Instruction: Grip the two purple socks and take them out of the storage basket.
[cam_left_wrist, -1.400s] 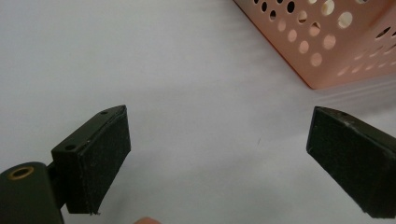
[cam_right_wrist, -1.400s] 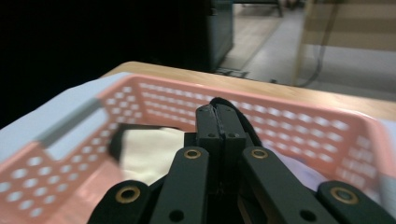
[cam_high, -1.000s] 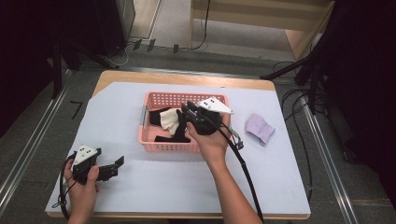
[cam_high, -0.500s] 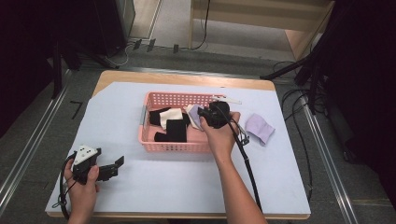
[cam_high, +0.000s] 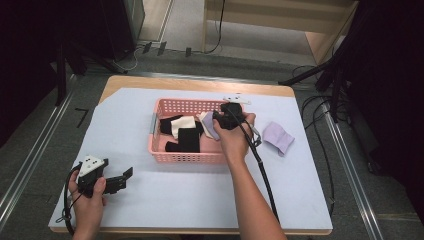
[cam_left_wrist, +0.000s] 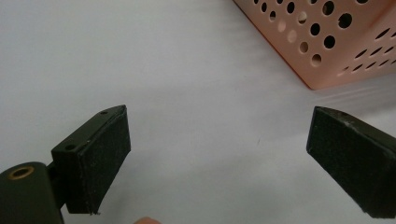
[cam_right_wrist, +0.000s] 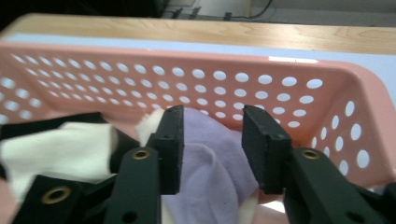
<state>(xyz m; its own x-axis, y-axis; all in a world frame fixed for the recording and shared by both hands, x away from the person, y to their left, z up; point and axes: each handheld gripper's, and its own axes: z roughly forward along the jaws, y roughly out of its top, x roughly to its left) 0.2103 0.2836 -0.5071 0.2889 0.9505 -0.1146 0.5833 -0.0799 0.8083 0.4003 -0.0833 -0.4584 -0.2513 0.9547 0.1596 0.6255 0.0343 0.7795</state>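
A pink perforated basket (cam_high: 190, 158) stands mid-table with black (cam_high: 188, 139) and white cloths (cam_high: 183, 125) in it. My right gripper (cam_high: 220, 120) dips into the basket's right end. In the right gripper view its jaws (cam_right_wrist: 212, 116) have just been opening, and a lilac cloth (cam_right_wrist: 210, 177) lies loose between the pads, in front of the basket's far wall (cam_right_wrist: 233, 84). The same lilac cloth (cam_high: 210, 128) rests in the basket. My left gripper (cam_high: 122, 177) rests at the front left, open and empty (cam_left_wrist: 219, 135), near the basket's corner (cam_left_wrist: 336, 42).
A second lilac cloth (cam_high: 277, 136) lies on the white table cover to the right of the basket. The right gripper's cable (cam_high: 262, 170) trails back along the forearm. The table's wooden far edge (cam_high: 200, 82) lies behind the basket.
My right hand moved from over the basket's middle to its right end and sank lower. Its jaws spread apart around the lilac cloth. The left hand stayed put.
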